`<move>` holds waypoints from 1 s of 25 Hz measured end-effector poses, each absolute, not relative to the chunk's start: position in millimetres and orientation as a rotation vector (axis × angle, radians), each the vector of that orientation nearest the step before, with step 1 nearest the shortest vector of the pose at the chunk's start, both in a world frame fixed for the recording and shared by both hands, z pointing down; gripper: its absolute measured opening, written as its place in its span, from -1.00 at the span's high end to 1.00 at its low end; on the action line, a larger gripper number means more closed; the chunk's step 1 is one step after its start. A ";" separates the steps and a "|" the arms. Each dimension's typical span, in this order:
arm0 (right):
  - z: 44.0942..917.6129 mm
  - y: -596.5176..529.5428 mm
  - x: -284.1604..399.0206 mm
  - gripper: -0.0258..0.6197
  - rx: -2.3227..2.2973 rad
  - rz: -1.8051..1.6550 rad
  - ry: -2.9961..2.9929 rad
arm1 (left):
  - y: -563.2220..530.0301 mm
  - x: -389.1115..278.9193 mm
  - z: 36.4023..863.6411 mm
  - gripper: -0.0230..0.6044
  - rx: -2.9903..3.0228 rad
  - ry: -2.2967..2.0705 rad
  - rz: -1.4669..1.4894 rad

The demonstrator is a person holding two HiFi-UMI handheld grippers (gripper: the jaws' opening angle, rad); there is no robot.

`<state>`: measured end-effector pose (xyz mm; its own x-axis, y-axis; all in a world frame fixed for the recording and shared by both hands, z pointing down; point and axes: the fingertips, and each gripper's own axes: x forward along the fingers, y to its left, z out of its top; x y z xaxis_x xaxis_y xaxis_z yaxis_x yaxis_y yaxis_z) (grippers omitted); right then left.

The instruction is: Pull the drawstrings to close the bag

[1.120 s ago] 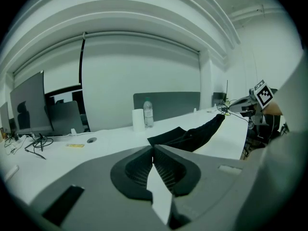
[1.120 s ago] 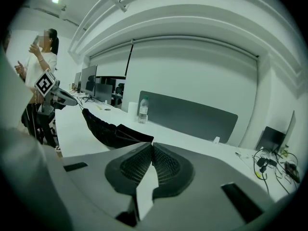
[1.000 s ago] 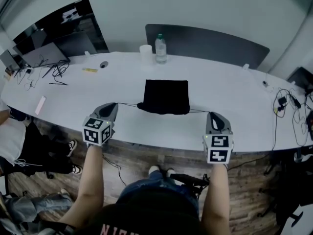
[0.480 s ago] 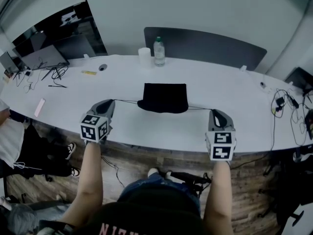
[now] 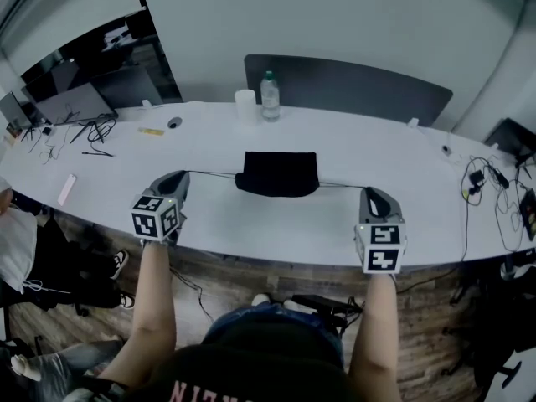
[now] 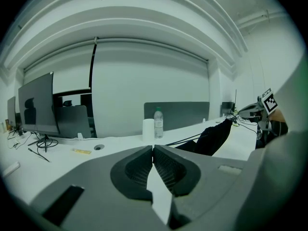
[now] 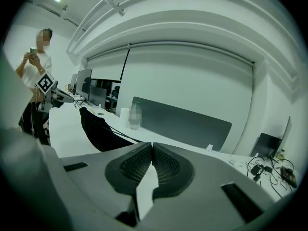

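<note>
Bag: a black cloth bag [image 5: 279, 171] lies flat on the white table [image 5: 251, 216], about midway between the two grippers and a little farther from the person than they are.
Bag shape: roughly rectangular, with a straight far edge; the near edge is puckered and curved, with the cloth gathered into folds there.
Bag surface: plain and dark, with no print that can be made out.
Left drawstring: a thin dark cord, the left drawstring [image 5: 213, 174], runs taut from the bag's near left corner to the left gripper.
Right drawstring: the right drawstring [image 5: 342, 186] runs taut from the near right corner to the right gripper.
Left gripper: the left gripper [image 5: 182, 175] is near the table's near edge, left of the bag; its jaws are pressed together on the left drawstring, which leaves their tips in its own view [image 6: 180, 140].
Right gripper: the right gripper [image 5: 369, 192] is right of the bag, jaws pinched together on the right drawstring.
Far side: a clear water bottle [image 5: 269, 97] and a white cup [image 5: 244, 105] stand beside each other beyond the bag, in front of a grey divider panel [image 5: 360, 89].
Table ends: loose cables [image 5: 490, 178] lie at the far right.
</note>
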<state>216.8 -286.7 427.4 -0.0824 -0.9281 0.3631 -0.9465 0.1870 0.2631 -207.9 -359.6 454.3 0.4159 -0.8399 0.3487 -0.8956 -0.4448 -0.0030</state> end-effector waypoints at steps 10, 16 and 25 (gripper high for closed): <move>427.1 -293.2 227.8 0.92 1.775 0.066 -2.010 | -368.4 -217.1 454.3 0.89 2.440 -1.579 0.470; 422.2 -300.5 235.1 0.92 1.800 0.038 -1.987 | -372.5 -224.2 455.7 0.89 2.420 -1.589 0.477; 417.1 -309.1 244.2 0.92 1.839 0.028 -1.973 | -378.7 -232.6 455.6 0.89 2.391 -1.619 0.463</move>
